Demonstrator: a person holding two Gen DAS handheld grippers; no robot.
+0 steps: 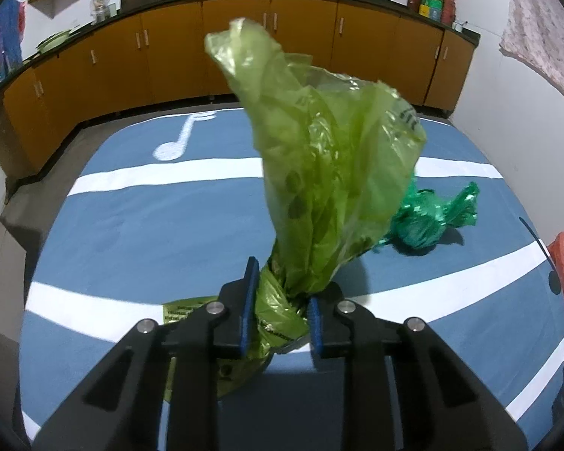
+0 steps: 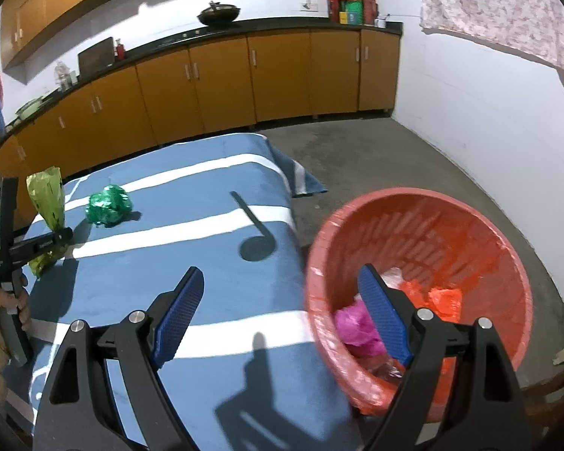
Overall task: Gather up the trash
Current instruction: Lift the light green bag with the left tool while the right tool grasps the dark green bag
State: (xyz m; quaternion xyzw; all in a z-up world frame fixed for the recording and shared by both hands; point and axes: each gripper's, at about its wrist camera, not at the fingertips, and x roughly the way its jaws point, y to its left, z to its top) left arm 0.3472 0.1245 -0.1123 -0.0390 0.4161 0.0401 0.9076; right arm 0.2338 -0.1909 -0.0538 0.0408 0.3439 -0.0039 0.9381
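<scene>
Light green plastic bag [image 1: 319,173]: clamped at its twisted neck between the blue pads of my left tongs [image 1: 282,312], loose top standing up ahead of them. Dark green crumpled bag [image 1: 425,221]: on the blue striped cloth [image 1: 131,225], beyond and right of my left tongs. Right tongs [image 2: 282,315]: apart, empty. Red basket [image 2: 507,263]: behind their right finger, pink and orange bags inside.

The cloth [image 1: 131,225] on the table is blue with white stripes and a white music note [image 1: 182,137]; a dark note [image 2: 255,231] is on it too. One plastic bag [image 1: 319,173] is light green and half transparent, the crumpled bag [image 1: 428,218] is darker, shiny green. The basket [image 2: 470,233] is red-orange, the cabinets [image 1: 244,45] yellow-brown.
</scene>
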